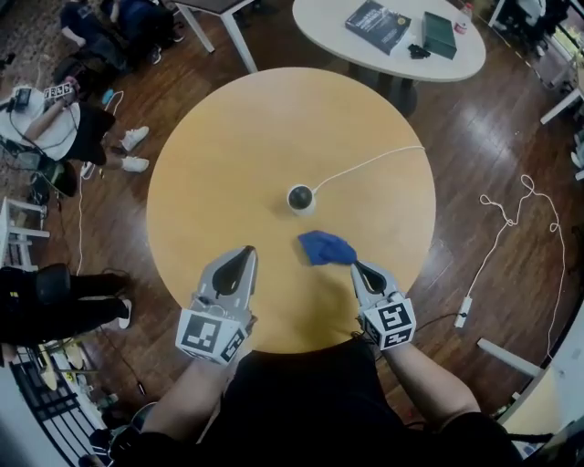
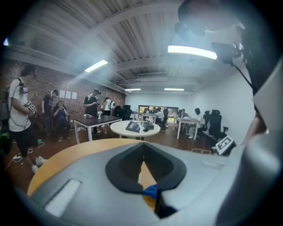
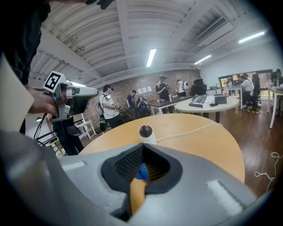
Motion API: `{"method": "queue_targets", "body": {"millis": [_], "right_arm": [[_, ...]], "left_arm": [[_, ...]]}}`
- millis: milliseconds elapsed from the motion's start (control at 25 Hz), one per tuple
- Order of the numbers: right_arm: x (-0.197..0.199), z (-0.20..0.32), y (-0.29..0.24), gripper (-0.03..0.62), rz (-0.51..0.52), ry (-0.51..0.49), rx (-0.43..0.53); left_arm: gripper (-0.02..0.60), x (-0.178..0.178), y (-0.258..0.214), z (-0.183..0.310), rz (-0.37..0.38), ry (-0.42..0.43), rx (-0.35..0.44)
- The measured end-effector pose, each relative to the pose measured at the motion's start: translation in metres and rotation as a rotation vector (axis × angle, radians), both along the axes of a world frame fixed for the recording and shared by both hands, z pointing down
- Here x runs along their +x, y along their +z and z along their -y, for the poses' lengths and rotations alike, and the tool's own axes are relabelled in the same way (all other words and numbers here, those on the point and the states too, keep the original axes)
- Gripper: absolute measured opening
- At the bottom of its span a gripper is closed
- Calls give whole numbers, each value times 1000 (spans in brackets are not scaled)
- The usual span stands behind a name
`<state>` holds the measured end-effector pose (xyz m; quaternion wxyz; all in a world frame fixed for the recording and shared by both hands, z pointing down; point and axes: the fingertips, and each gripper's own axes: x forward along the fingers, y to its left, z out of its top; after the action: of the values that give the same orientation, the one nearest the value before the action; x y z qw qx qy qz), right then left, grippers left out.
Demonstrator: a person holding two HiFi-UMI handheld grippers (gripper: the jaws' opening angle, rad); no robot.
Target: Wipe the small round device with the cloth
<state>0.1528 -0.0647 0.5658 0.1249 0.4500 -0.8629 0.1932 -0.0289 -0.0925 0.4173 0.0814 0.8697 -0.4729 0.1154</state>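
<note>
Dark wooden floorboards (image 1: 474, 137) are running under a round wooden table (image 1: 228, 155) and a white oval table (image 1: 328, 23) that is carrying books (image 1: 377, 25). A white cable (image 1: 493, 251) is trailing over the floor. Long lamps (image 2: 192, 51) are glowing on a ribbed ceiling (image 3: 132, 26). People (image 2: 20, 110) are standing along a brick wall (image 2: 48, 86), beside a dark table (image 2: 95, 120).
</note>
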Motion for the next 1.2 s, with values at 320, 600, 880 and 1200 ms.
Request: {"method": "queue_targets", "body": {"millis": [320,600,880,1200], "right_arm": [[-41,27,50,118,-211,-188,-71],[-56,45,90,206,-384,-271,-135],[-67,50,118,206,-508,-335,-193],[-72,50,127,201,-551,-349,-220]], "left_arm": [[3,-39,22,-18,-15,-57,-53],[3,-73,39,-25,-47,-113,-88],[3,-85,43,-26,-57,-134,-110],[3,-92,47,-25,-53,-146,-121]]}}
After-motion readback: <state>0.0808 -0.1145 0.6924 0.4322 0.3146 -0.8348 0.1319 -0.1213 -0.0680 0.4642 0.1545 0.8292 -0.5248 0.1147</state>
